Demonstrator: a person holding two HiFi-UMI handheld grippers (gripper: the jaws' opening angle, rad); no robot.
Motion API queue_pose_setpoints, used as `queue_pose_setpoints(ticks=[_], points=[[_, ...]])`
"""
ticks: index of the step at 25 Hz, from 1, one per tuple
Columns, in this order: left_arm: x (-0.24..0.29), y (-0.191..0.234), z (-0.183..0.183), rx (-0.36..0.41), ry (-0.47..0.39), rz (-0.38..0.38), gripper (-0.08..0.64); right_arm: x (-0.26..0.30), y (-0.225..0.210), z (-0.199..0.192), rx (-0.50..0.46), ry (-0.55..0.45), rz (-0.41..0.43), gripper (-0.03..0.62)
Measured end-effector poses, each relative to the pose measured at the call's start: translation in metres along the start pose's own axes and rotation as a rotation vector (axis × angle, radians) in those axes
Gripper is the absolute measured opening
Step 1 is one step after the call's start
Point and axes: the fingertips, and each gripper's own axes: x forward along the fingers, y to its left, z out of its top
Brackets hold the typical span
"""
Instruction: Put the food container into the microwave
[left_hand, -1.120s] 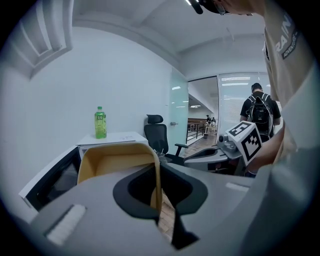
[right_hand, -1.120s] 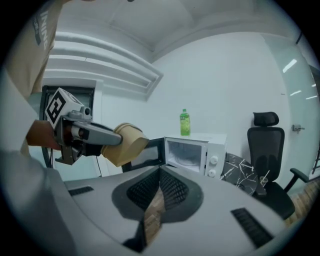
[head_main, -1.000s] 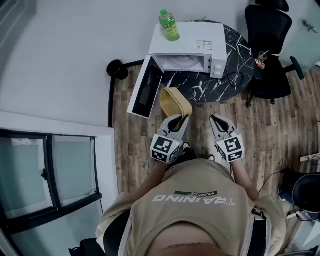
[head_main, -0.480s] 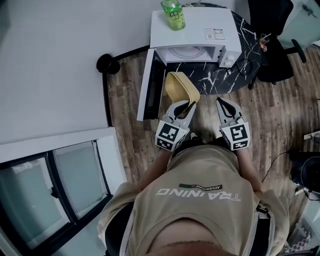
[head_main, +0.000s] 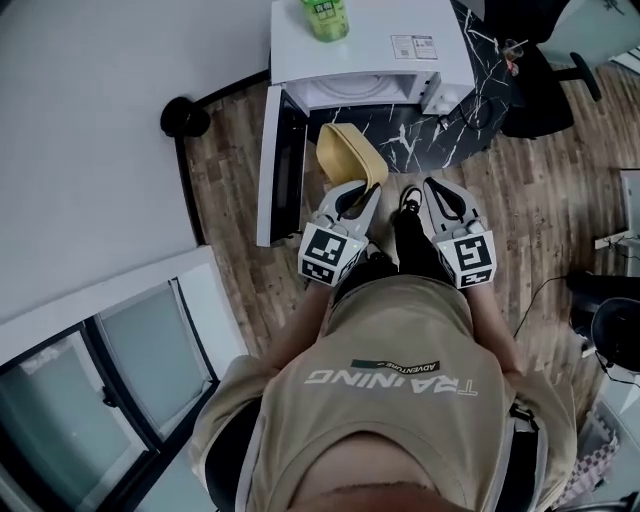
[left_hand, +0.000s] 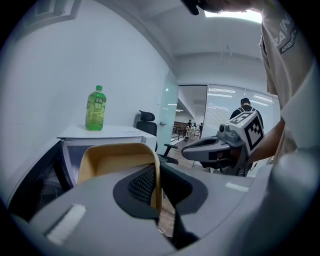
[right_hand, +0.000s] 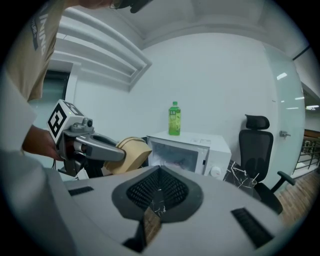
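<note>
Currently the left gripper (head_main: 362, 192) pinches the rim of the yellow food container (head_main: 348, 152), holding it just outside the open microwave (head_main: 370, 55). Beside it, the right gripper (head_main: 433, 187) has its jaws pressed together on nothing.

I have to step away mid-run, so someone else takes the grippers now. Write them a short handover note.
Left gripper: shut on the wall of the yellow food container, held up short of the microwave.
Right gripper: shut, empty, beside it.
Microwave: on the marbled table, door open, green bottle on top.
Done: container picked up, door open.
Left: carry the container into the cavity, set it down, release.
</note>
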Motion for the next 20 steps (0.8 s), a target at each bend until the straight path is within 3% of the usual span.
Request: queue_pose_setpoints(ticks=[8,20], points=[[0.031,0.007,0.008,0.012,0.082,0.014,0.029,0.047,-0.038,0.001,0.050,-0.052,0.063,0.009],[0.111,0.055,-0.023,0.001,0.331,0.087,0.029,0.101,-0.109,0.019,0.060,-0.113,0.236,0.009]])
